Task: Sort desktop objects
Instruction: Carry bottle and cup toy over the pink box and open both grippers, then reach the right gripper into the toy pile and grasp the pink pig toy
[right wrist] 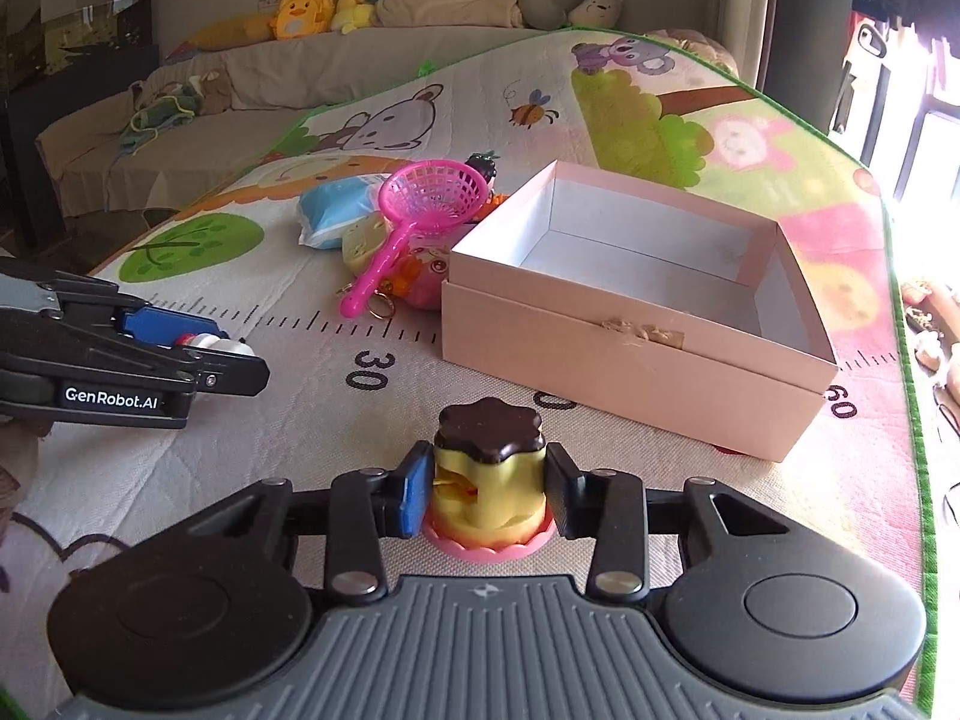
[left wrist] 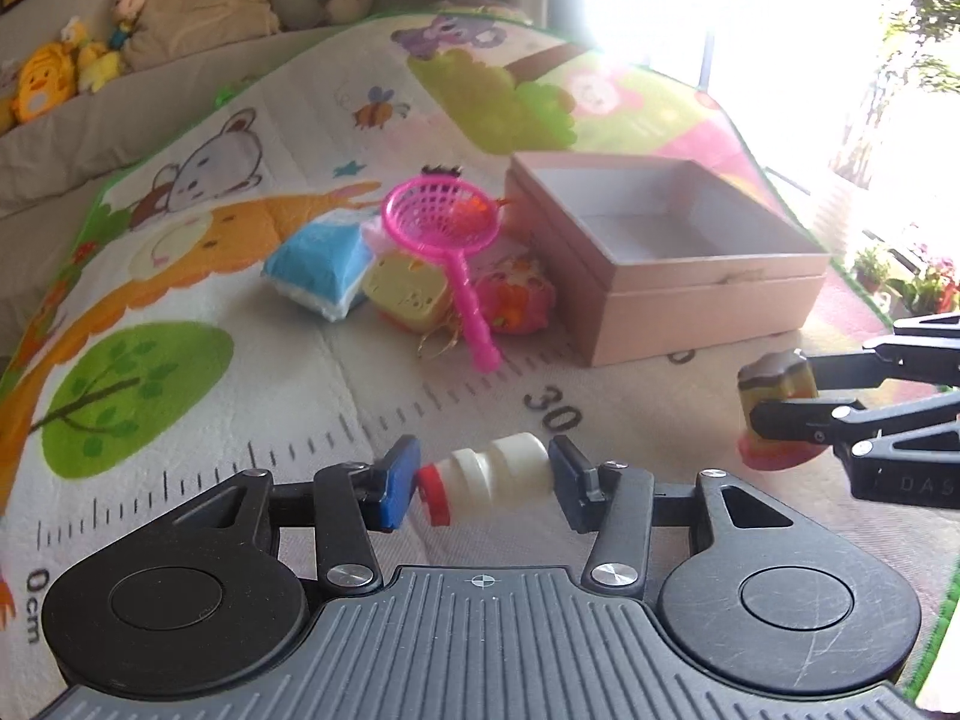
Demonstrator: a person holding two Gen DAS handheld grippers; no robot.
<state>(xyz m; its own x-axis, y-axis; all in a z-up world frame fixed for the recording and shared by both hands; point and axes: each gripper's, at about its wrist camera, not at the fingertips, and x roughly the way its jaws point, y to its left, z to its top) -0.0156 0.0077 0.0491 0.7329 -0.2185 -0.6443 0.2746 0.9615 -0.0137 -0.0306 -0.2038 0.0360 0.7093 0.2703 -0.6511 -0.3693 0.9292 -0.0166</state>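
My left gripper is shut on a small white bottle with a red cap, lying sideways between the blue pads above the mat. It also shows at the left of the right wrist view. My right gripper is shut on a yellow pudding toy with a brown top and pink base; it shows in the left wrist view too. An open pink box stands ahead, empty inside. A pink toy net lies on a pile of toys left of the box.
The pile holds a blue and white packet, a yellow cheese toy and a pink and orange toy. All sit on a cartoon play mat with a printed ruler. A sofa with plush toys is behind.
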